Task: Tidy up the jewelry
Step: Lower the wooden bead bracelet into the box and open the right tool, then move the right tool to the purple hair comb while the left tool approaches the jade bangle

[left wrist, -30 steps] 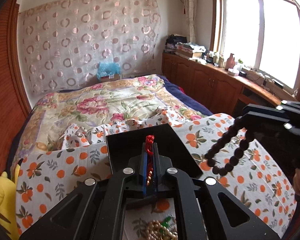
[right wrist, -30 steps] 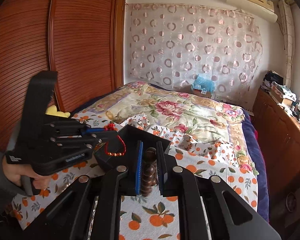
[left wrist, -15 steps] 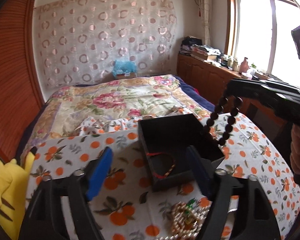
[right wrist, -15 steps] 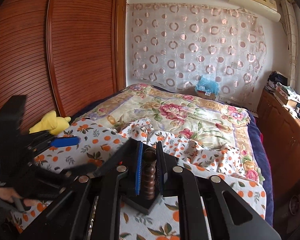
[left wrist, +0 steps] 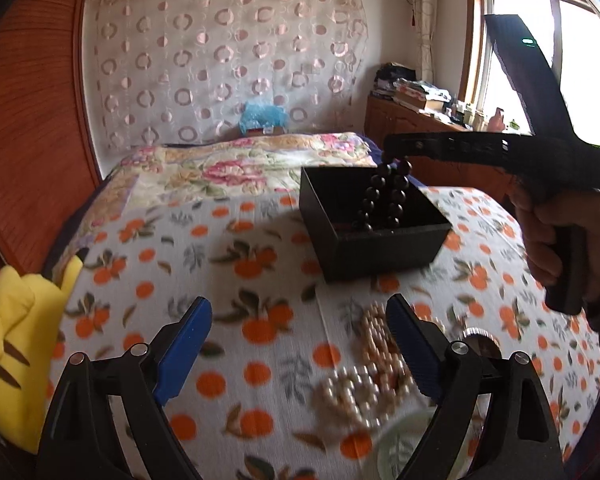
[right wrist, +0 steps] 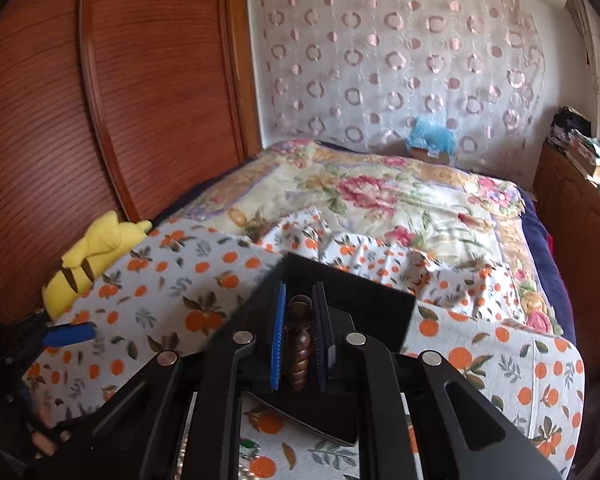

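Note:
A black open box (left wrist: 374, 236) stands on the orange-print cloth (left wrist: 228, 272). My right gripper (left wrist: 396, 152) is shut on a dark wooden bead bracelet (left wrist: 384, 200) that hangs down into the box. In the right wrist view the brown beads (right wrist: 299, 344) sit between the blue pads, above the box (right wrist: 364, 304). My left gripper (left wrist: 300, 344) is open and empty, low over the cloth in front of the box. A heap of pearl beads (left wrist: 364, 376) lies just before its right finger. A red string bracelet lies inside the box, mostly hidden.
A yellow plush toy (left wrist: 16, 344) lies at the cloth's left edge. A floral quilt (left wrist: 236, 168) covers the bed behind the box. A wooden wardrobe (right wrist: 100, 120) stands on the left, a wooden cabinet (left wrist: 416, 128) on the right under the window.
My left gripper opened, dropped the red string bracelet into the box and drew back toward the pearls. My right gripper carried the dark bead bracelet over the box and lowered it in.

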`<state>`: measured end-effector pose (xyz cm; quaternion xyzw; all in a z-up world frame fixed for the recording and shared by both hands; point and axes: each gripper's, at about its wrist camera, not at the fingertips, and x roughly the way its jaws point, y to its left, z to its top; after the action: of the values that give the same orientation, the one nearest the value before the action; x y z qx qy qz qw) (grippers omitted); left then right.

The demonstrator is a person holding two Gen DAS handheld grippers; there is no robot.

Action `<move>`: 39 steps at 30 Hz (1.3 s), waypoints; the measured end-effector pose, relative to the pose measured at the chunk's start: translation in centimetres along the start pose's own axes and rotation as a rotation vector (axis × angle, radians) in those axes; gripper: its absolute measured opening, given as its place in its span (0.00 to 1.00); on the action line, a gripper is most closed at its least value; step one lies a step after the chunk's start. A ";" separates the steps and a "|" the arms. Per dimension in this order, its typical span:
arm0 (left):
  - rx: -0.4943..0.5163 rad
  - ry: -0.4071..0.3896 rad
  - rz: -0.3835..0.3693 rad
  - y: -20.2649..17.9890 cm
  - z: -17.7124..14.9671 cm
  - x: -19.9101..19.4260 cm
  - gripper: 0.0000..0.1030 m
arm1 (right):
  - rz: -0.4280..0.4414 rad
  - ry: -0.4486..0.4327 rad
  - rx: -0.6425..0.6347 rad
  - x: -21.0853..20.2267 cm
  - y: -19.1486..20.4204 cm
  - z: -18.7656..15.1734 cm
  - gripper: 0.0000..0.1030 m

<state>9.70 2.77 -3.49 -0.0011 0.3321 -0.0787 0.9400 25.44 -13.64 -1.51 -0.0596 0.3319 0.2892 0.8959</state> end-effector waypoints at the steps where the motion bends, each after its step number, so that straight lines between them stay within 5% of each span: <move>1: -0.001 0.005 -0.006 -0.1 -0.4 -0.2 0.83 | -0.006 0.010 0.008 0.2 -0.2 -0.2 0.15; 10: 0.025 0.014 -0.037 -2.0 -2.4 -1.3 0.83 | -0.049 0.002 0.015 -2.4 -1.5 -3.7 0.17; 18: 0.030 0.039 -0.050 -2.9 -3.9 -1.8 0.84 | -0.020 -0.014 -0.010 -7.9 0.1 -10.0 0.18; 21: 0.042 0.055 -0.053 -3.4 -4.7 -1.8 0.84 | -0.018 -0.003 -0.004 -8.9 0.6 -12.4 0.26; 30: 0.051 0.094 -0.066 -3.9 -6.6 -2.0 0.84 | 0.006 0.034 0.053 -10.7 1.9 -17.8 0.27; 39: 0.066 0.090 -0.051 -4.2 -7.3 -3.2 0.84 | 0.033 0.057 0.023 -10.6 5.0 -18.9 0.54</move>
<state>2.08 -0.57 -6.90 0.0251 0.3712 -0.1137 0.9212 5.58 -20.26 -8.98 -0.0523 0.3615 0.2981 0.8819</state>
